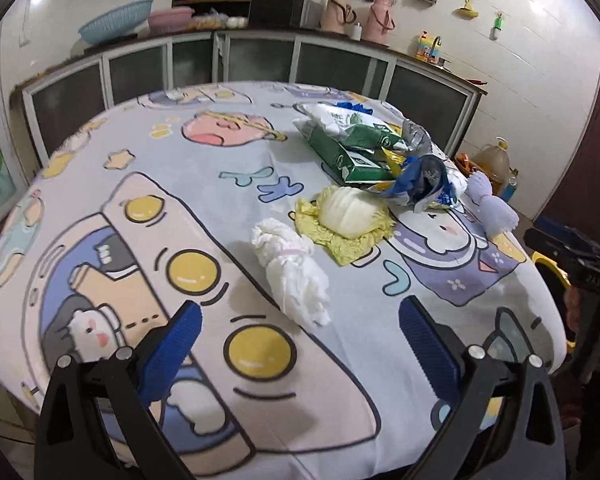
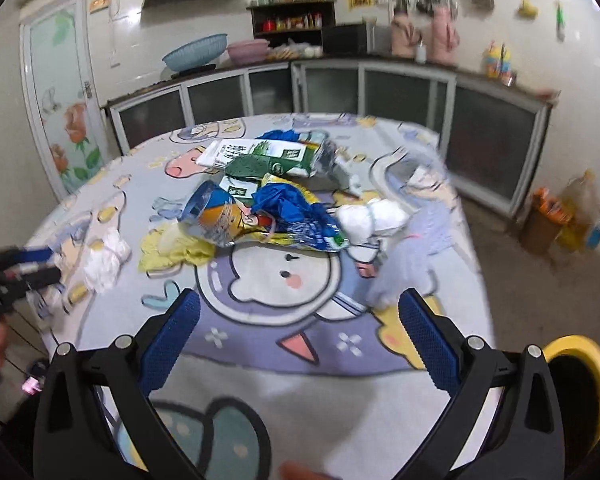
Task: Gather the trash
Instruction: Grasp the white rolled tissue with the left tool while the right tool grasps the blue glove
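Trash lies on a round table with a cartoon cloth (image 1: 204, 184). A crumpled white tissue wad (image 1: 296, 272) lies just ahead of my open, empty left gripper (image 1: 300, 320). Behind it sit a cabbage piece on yellow paper (image 1: 350, 220), a blue snack bag (image 1: 424, 184) and green cartons (image 1: 352, 148). In the right wrist view my right gripper (image 2: 300, 316) is open and empty above the cloth (image 2: 284, 360), short of the blue and yellow wrappers (image 2: 260, 216), a white wad (image 2: 370, 216) and the green cartons (image 2: 272, 160). The tissue wad (image 2: 104, 260) shows at left.
A yellow-rimmed bin (image 2: 580, 376) stands below the table's right edge. A pale purple wad (image 1: 492, 208) lies at the table's right side. Kitchen cabinets (image 1: 260, 60) run along the back wall. Oil bottles (image 2: 580, 208) stand on the floor at right.
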Action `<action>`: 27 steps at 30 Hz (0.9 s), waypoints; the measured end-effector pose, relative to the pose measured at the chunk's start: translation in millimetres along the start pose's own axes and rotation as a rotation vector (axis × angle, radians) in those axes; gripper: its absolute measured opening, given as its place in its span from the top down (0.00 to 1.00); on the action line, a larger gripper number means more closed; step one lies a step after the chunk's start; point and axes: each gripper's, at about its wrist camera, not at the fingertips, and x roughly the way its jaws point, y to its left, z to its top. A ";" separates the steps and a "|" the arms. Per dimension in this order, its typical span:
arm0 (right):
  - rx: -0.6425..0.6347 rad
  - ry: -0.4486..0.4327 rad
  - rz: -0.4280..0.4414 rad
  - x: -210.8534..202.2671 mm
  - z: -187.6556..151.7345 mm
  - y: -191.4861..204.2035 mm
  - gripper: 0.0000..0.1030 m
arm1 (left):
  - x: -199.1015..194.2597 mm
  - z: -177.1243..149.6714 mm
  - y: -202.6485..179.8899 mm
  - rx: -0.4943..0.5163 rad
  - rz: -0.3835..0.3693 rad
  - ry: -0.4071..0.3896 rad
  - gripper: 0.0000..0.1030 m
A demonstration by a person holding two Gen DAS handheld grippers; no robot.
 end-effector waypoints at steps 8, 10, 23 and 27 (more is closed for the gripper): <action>-0.101 0.023 0.117 38.4 36.4 16.1 0.07 | 29.8 10.7 0.2 0.059 0.010 0.041 0.07; -0.171 0.026 0.074 47.6 46.3 23.8 0.07 | 35.4 13.4 0.5 0.068 0.022 0.049 0.07; -0.246 0.153 0.108 78.6 69.9 13.8 0.08 | 58.6 28.8 2.9 0.026 -0.058 0.120 0.07; -0.278 0.172 0.087 78.9 71.0 6.6 0.08 | 60.1 30.3 7.5 0.013 -0.082 0.135 0.07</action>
